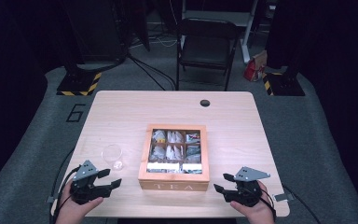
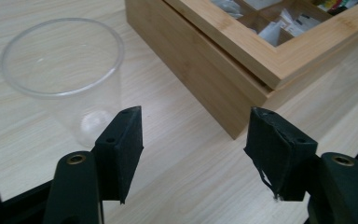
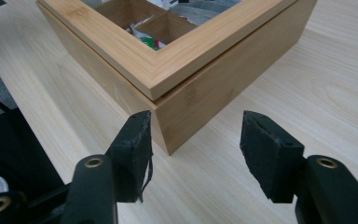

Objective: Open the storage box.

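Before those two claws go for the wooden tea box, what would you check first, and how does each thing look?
1. Left gripper empty, jaws apart: ok.
2. Right gripper empty, jaws apart: ok.
3. Tea box lid down, flush on its base: ok.
4. Clear plastic cup upright, apart from the box: ok, though it stands close to the left gripper.
5. Latch or hinge on the lid: cannot tell.
6. Bare table around the box: ok.
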A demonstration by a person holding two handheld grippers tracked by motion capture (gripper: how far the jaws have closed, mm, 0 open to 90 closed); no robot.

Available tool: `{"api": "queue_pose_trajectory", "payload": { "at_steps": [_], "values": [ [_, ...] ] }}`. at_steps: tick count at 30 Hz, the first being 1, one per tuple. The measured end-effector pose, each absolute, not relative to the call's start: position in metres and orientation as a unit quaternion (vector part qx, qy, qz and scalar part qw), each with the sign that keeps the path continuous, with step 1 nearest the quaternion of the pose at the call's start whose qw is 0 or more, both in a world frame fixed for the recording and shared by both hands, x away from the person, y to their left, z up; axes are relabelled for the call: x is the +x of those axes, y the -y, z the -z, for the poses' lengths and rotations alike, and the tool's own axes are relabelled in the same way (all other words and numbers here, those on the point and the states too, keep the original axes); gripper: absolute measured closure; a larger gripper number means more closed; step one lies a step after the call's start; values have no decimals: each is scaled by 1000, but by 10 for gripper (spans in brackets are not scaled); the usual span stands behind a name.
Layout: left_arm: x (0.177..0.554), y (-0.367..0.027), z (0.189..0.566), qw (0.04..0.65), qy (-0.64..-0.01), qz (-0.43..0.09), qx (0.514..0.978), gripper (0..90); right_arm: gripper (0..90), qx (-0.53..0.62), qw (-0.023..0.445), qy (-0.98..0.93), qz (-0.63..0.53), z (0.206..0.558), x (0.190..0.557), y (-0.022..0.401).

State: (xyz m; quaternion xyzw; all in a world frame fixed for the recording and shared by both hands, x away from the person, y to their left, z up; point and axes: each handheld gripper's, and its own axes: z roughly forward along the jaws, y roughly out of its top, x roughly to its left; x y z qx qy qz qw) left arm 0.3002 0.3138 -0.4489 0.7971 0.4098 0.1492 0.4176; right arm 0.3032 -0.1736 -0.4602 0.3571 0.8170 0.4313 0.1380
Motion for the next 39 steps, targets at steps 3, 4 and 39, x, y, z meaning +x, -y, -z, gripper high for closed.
{"api": "queue_pose_trajectory", "payload": {
  "at_steps": [3, 4, 39],
  "values": [
    [301, -308, 451, 413, -399, -143, 806, 377, 466, 346, 136, -820, -435, 461, 303, 170],
    [301, -306, 453, 415, -398, -144, 806, 389, 471, 345, 134, -823, -430, 461, 303, 169],
    [312, -257, 471, 417, -345, -124, 832, 569, 585, 328, 118, -826, -443, 466, 308, 149]
  ]
}}
